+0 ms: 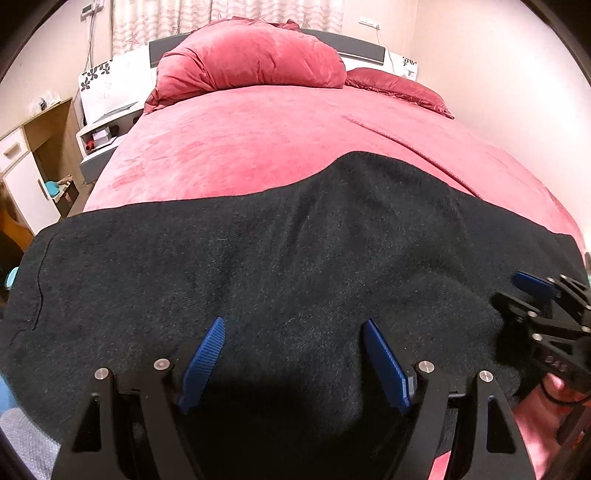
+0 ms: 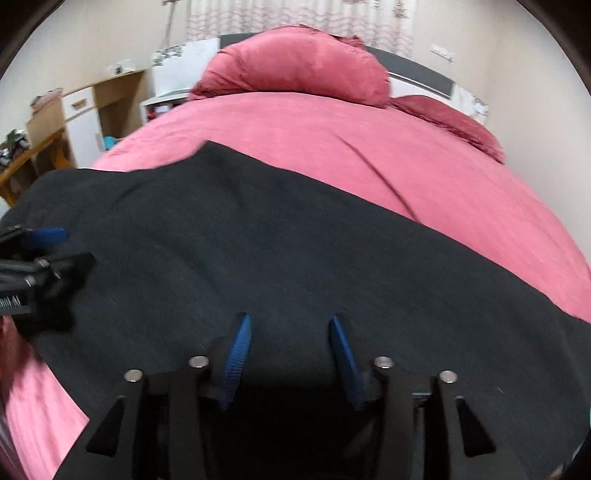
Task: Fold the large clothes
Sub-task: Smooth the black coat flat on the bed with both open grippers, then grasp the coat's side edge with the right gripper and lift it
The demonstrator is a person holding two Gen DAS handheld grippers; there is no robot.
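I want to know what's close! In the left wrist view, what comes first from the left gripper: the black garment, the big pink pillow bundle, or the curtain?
From the left gripper, jaws open:
1. Black garment, right under the fingers.
2. Big pink pillow bundle, at the bed's head.
3. Curtain, on the back wall.

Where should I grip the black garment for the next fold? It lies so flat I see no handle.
Probably the black garment is best pinched at its far hemmed corner, coming in from the bed's left side. There the edge lies free against the pink bedspread, while the middle is flat, offering nothing to pinch.
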